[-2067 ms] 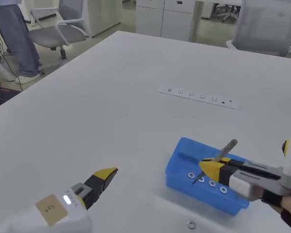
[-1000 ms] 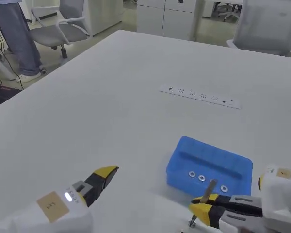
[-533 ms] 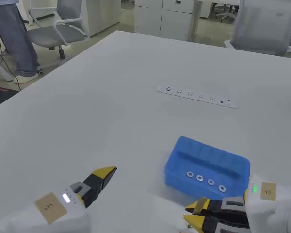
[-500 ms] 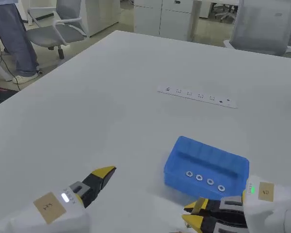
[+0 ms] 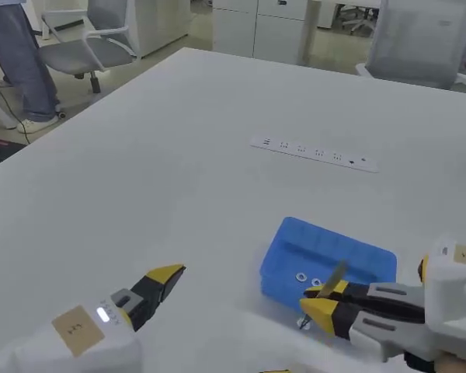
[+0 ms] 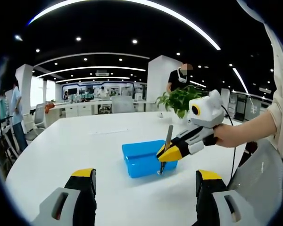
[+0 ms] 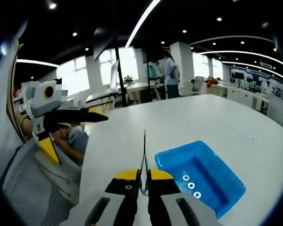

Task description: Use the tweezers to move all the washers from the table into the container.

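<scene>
The blue container sits on the white table, with several washers in a row on its floor. My right gripper is shut on the metal tweezers, just in front of the container's near wall. A small grey piece that looks like a washer hangs at the tweezers' lower tips. In the right gripper view the tweezers stick up from the right gripper, with the container and its washers to the right. My left gripper stands open at the near left, holding nothing.
A white power strip lies across the table beyond the container. Office chairs and a standing person are past the far left edge. Broad bare tabletop stretches left of the container.
My right gripper left the container with the tweezers, dipped to the table near the front edge, and has now risen back beside the container's near wall. The left gripper stayed put.
</scene>
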